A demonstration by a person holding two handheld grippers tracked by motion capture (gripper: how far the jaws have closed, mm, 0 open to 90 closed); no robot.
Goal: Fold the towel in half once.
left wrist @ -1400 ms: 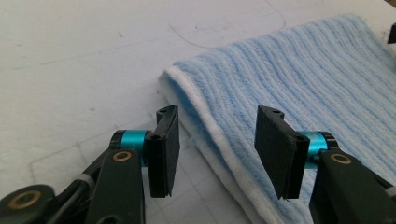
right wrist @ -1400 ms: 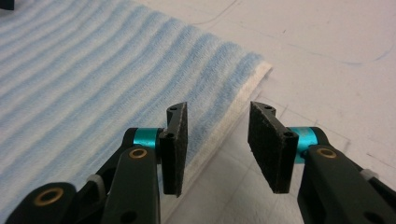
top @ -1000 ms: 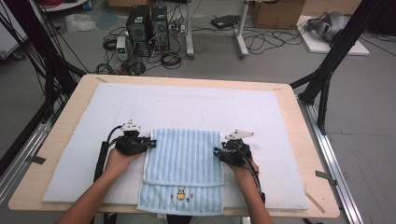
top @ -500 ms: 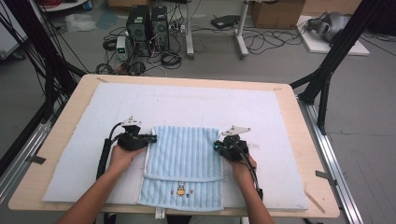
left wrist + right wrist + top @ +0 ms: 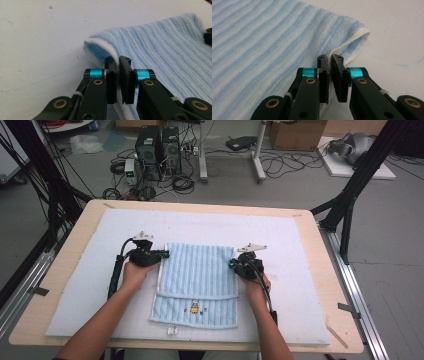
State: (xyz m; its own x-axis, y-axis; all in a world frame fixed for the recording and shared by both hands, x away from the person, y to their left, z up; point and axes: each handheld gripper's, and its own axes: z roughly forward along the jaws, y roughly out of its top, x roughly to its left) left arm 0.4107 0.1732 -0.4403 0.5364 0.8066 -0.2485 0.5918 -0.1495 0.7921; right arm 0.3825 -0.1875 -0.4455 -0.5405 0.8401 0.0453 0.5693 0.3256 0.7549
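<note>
Since one second ago, both grippers have carried the towel's folded layer toward the person, so the fold now covers more of the lower layer. Nearest the person, the towel (image 5: 196, 290) lies on the white mat (image 5: 75, 290), printed end uncovered. Left gripper (image 5: 161, 254) pinches the folded layer's left edge; right gripper (image 5: 233, 265) pinches its right edge, jaws closed on cloth. Judged step: mid-fold. Next move likely calls for aligning edges, lowering, then releasing. Beyond, the table (image 5: 320, 250) edge.
</note>
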